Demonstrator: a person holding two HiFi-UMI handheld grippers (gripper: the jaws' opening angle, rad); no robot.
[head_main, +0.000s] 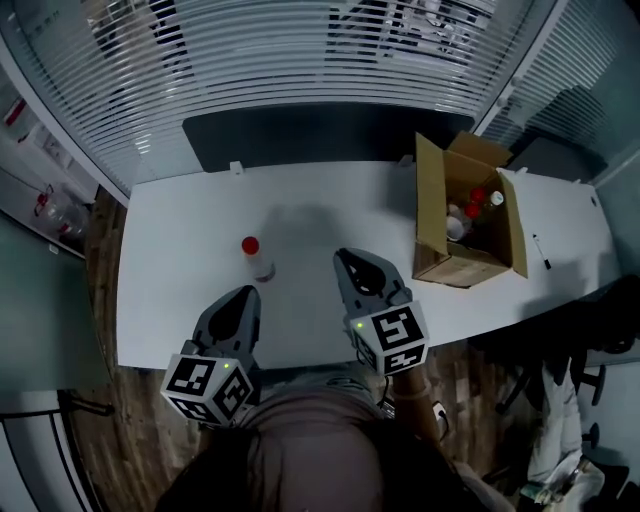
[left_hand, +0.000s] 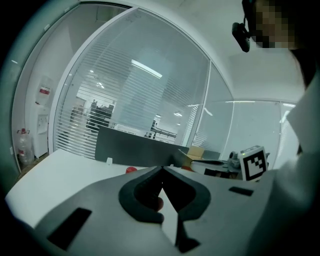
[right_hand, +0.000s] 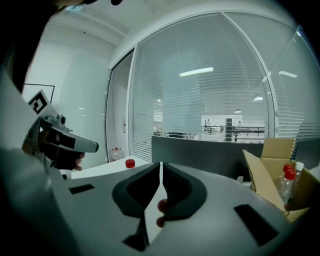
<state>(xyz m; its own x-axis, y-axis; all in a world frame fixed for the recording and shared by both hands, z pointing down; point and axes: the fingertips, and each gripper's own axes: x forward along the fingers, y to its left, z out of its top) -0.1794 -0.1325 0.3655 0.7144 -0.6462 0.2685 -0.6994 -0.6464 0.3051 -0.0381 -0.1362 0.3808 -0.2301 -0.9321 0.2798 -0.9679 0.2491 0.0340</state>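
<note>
A small clear bottle with a red cap (head_main: 254, 256) stands upright on the white table (head_main: 180, 260). My left gripper (head_main: 246, 292) hovers just in front of it near the table's front edge, jaws together on nothing. My right gripper (head_main: 344, 255) is to the bottle's right, also shut and empty, pointing toward the table's middle. In the left gripper view the red cap (left_hand: 131, 170) peeks over the closed jaws of the gripper (left_hand: 162, 169). The right gripper view shows the cap (right_hand: 130, 163) left of its own closed tips (right_hand: 160, 165).
An open cardboard box (head_main: 434, 222) with several red- and white-capped bottles (head_main: 470, 212) sits at the table's right. A pen (head_main: 541, 250) lies beyond it. A dark partition (head_main: 300, 135) and a glass wall with blinds back the table. Bags lie on the floor at lower right.
</note>
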